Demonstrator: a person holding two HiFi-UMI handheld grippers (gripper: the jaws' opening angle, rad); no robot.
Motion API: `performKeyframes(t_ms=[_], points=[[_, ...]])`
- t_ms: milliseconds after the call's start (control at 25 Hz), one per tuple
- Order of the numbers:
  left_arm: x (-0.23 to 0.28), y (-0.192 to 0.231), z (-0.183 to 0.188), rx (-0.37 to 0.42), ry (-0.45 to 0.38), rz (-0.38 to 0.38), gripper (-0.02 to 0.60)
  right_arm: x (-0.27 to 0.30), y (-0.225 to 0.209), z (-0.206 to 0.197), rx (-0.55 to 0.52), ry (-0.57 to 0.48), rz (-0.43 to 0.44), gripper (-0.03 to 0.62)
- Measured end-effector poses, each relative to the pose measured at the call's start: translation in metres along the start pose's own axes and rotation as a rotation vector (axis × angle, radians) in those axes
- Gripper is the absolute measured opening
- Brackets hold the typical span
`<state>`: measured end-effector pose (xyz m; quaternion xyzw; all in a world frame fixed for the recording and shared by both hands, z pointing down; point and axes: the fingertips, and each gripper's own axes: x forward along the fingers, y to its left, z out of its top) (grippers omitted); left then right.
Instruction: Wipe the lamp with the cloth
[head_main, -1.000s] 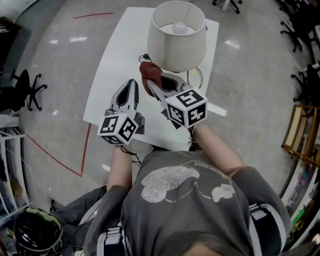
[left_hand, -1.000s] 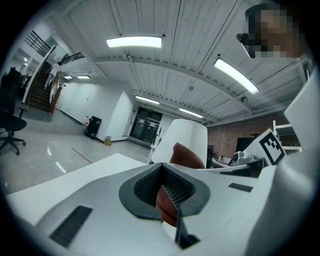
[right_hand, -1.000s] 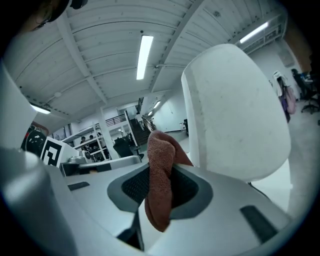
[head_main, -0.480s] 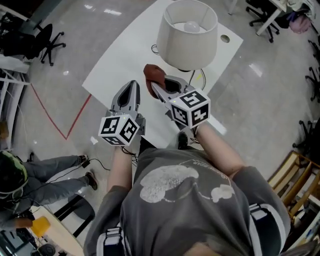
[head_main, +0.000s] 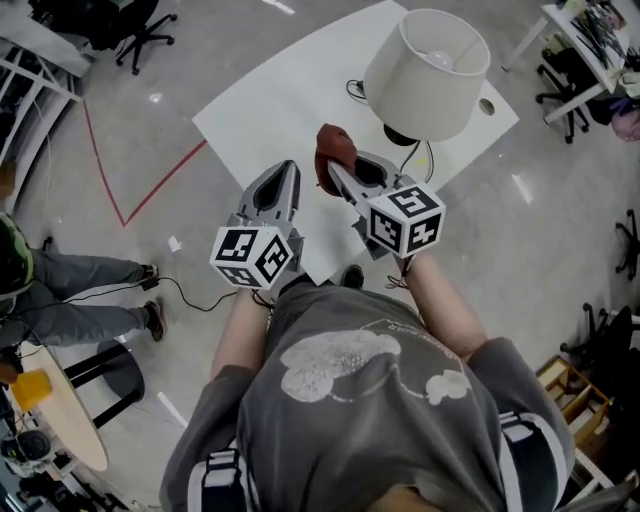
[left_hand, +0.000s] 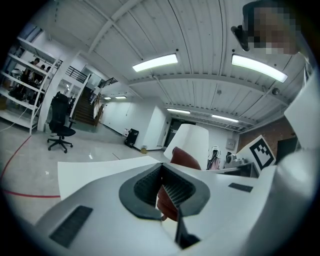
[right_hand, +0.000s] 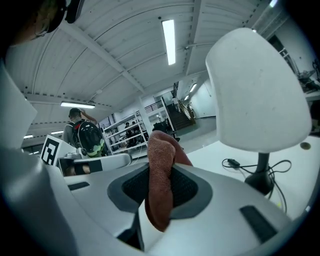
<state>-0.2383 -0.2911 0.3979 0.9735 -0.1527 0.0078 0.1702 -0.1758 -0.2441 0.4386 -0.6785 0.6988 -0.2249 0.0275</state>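
Note:
A lamp with a white shade (head_main: 428, 72) and a black base (head_main: 404, 135) stands on the white table (head_main: 290, 110); the shade (right_hand: 255, 90) fills the right of the right gripper view. My right gripper (head_main: 338, 170) is shut on a rust-red cloth (head_main: 332, 150), which bunches up between its jaws (right_hand: 161, 180), left of and short of the shade. My left gripper (head_main: 283, 175) is shut with nothing in it, beside the right one. In the left gripper view the cloth (left_hand: 186, 159) shows beyond the shut jaws, in front of the shade (left_hand: 192, 142).
A black cord (head_main: 355, 92) lies on the table by the lamp base. A red floor line (head_main: 130, 180) runs left of the table. A seated person (head_main: 60, 300) is at the left. Office chairs (head_main: 135, 30) and desks (head_main: 590, 40) stand around.
The head view has swung, so the table and lamp now sit further right and turned. Both grippers keep their pose, the right one still holding the cloth short of the shade.

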Motion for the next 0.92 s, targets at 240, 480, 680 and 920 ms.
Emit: performKeyframes(t_ms=[240,480,680,920], points=[[-0.012,0.016,-0.004,-0.033,0.014,0.01,0.008,0.004,0.006,-0.009,-0.051,0.056,-0.025,0.097],[-0.016,0.044,0.003,-0.05,0.028,-0.03,0.008,0.025,0.007,-0.022,-0.049,0.116,-0.082,0.096],[-0.021,0.024,0.004,-0.043,0.023,-0.076,0.008,0.006,0.009,-0.022,-0.066,0.109,-0.108,0.097],[-0.031,0.024,-0.015,-0.023,0.054,-0.146,0.008,0.008,0.017,-0.04,-0.09,0.118,-0.131,0.095]])
